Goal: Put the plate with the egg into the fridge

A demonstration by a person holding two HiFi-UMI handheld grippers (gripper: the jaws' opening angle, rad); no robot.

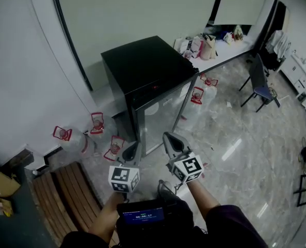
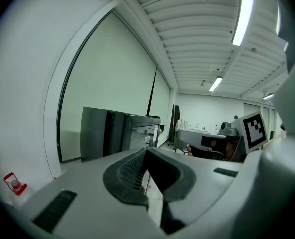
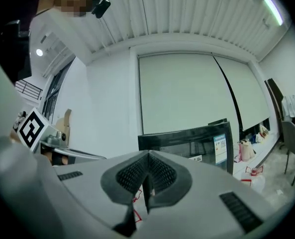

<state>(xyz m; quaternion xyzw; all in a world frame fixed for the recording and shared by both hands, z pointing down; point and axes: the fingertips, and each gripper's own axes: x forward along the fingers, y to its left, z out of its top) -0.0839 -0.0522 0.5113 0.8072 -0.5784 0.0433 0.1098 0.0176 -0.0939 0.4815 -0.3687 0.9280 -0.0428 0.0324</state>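
A black fridge (image 1: 147,66) with a glass door stands on the floor against the wall, its door closed. Something pale shows behind the glass; I cannot tell what it is. No plate or egg is clearly in view. My left gripper (image 1: 133,150) and right gripper (image 1: 169,137) are held side by side just short of the fridge front, both shut and holding nothing. In the left gripper view the closed left gripper (image 2: 146,151) points past the fridge (image 2: 117,133). In the right gripper view the shut right gripper (image 3: 148,156) faces the fridge (image 3: 192,141).
Several water jugs with red handles (image 1: 70,136) (image 1: 196,94) stand on the marble floor on both sides of the fridge. A wooden bench (image 1: 65,195) lies at the lower left. A chair (image 1: 258,81) and a counter with bags (image 1: 204,45) are at the far right.
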